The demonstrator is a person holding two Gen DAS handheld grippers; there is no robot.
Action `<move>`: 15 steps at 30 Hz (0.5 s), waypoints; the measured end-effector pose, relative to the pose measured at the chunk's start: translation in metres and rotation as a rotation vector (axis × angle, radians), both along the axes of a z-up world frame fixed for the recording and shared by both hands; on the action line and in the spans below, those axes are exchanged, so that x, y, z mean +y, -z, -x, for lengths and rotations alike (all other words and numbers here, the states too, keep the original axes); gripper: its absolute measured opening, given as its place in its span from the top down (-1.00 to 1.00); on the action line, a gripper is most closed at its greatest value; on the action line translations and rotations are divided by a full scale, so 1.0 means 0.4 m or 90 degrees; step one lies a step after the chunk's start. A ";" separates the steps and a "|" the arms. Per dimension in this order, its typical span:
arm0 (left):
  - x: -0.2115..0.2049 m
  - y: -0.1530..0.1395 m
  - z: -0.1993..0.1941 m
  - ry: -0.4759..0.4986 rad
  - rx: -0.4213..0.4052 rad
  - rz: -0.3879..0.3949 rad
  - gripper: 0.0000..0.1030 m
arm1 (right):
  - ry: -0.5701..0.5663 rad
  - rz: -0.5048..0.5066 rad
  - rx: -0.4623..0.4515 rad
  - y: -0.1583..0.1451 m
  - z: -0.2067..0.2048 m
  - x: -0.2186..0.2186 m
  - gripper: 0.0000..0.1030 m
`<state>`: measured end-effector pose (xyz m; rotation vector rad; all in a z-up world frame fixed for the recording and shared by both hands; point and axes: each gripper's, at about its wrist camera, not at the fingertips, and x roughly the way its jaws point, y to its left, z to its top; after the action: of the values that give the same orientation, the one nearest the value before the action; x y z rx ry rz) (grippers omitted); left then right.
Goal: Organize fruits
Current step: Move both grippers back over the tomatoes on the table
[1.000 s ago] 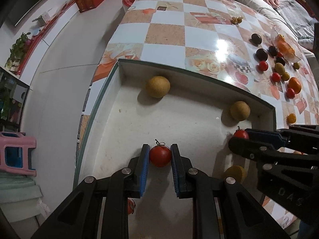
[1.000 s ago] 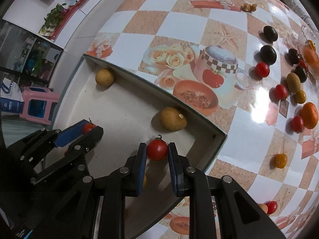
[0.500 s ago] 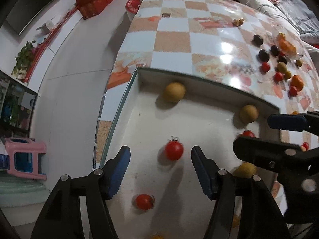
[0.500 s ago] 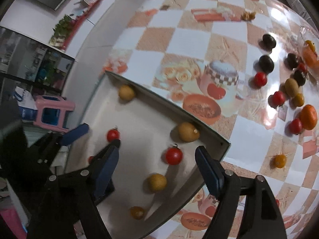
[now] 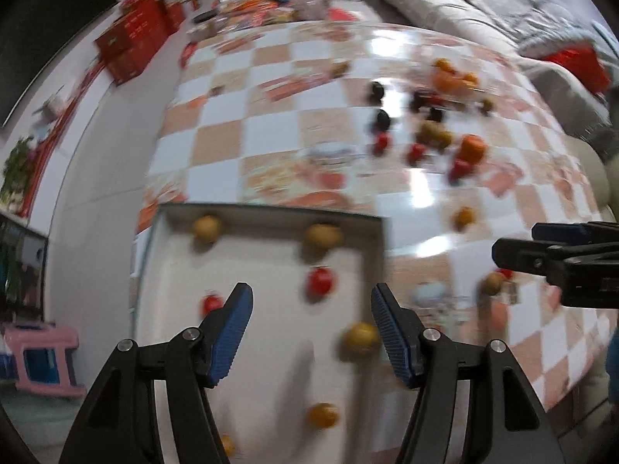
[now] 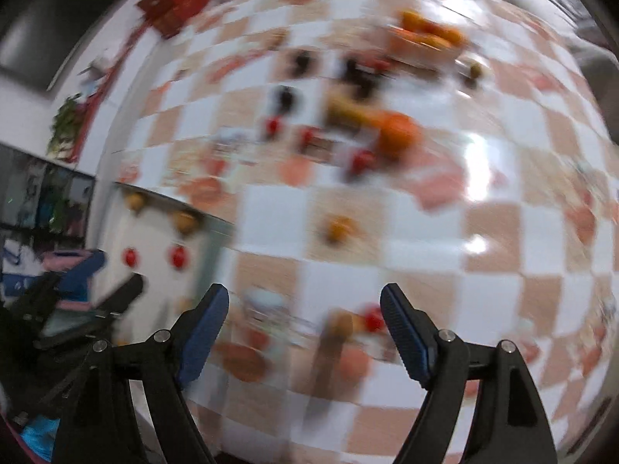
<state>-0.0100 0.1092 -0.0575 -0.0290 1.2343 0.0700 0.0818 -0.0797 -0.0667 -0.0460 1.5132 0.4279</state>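
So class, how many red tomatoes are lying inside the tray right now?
2. One tomato lies right of centre in the tray; another tomato lies beside the left gripper's left finger. Others may be hidden.

No text, label, brand or number can be read in either view. The red boxes (image 5: 133, 48) beyond the desk (image 5: 271, 123) carry markings, but blur smears them past reading, and the desk's printed pattern shows no legible words
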 end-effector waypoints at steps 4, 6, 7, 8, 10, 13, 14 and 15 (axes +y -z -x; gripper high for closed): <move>-0.098 -0.007 -0.006 0.054 -0.004 0.014 -0.26 | 0.019 0.041 0.007 0.027 0.016 -0.115 -0.62; -0.146 -0.002 -0.008 0.082 0.004 0.024 -0.26 | 0.013 0.061 0.003 0.035 0.029 -0.149 -0.62; -0.169 0.002 -0.010 0.093 0.007 0.025 -0.26 | 0.006 0.068 0.001 0.040 0.035 -0.158 -0.62; -0.190 0.008 -0.012 0.104 0.012 0.025 -0.26 | -0.002 0.072 -0.001 0.044 0.039 -0.165 -0.62; -0.225 0.023 -0.013 0.123 0.021 0.028 -0.26 | -0.019 0.079 -0.003 0.053 0.047 -0.171 -0.62; -0.265 0.054 -0.015 0.142 0.039 0.028 -0.26 | -0.050 0.082 -0.010 0.070 0.054 -0.165 -0.62; -0.273 0.063 -0.016 0.146 0.044 0.027 -0.26 | -0.066 0.082 -0.012 0.078 0.056 -0.159 -0.62; -0.281 0.072 -0.013 0.149 0.049 0.024 -0.26 | -0.078 0.081 -0.014 0.081 0.058 -0.152 -0.62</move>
<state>-0.0048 -0.0032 -0.0864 0.0852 1.3087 -0.1569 0.0585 -0.1406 -0.0990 -0.2440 1.5197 0.4275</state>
